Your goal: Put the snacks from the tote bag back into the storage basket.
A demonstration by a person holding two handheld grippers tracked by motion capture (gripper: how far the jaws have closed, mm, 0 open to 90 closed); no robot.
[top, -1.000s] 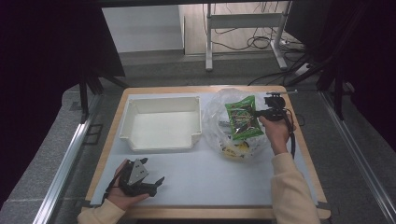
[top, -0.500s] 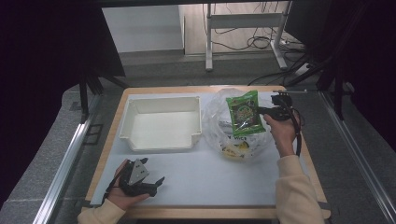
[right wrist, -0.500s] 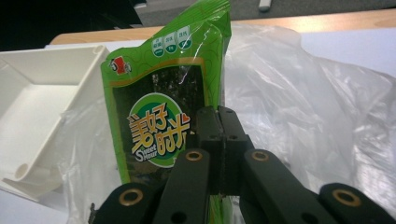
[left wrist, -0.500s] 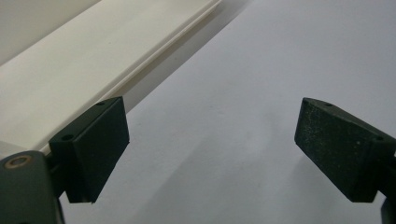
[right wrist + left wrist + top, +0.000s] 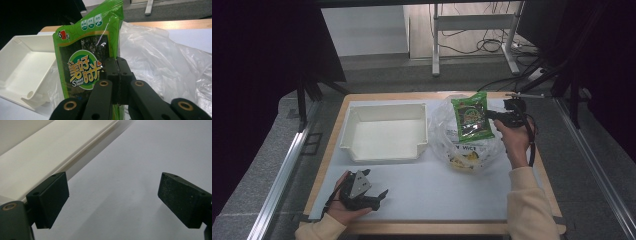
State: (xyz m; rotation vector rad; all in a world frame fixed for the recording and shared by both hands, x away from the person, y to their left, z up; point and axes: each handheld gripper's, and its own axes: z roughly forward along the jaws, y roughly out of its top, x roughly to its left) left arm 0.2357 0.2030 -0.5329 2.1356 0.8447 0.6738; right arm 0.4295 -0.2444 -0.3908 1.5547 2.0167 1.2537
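Comparing with the earlier high views, the green snack packet (image 5: 471,118) has come up out of the clear plastic bag (image 5: 464,145) and now hangs above it, upright and slightly tilted. The right gripper (image 5: 492,114) has risen with it, jaws clamped together on the packet's right edge. The left gripper (image 5: 374,196) has stayed where it was, resting low on the white table sheet (image 5: 437,190) near the front edge, jaws standing apart with nothing between them.

The right gripper view confirms the grip: both black jaws of the right gripper (image 5: 117,75) meet on the packet (image 5: 85,57), whose printed face and a dark window show there, details the high view leaves too small to read. Behind it lie the crumpled bag (image 5: 162,62) and the white tray (image 5: 22,65).

The left gripper view shows the spread jaws over bare sheet (image 5: 130,170), with the tray's outer wall (image 5: 45,157) just beside them. The high view shows further yellow items still inside the bag.
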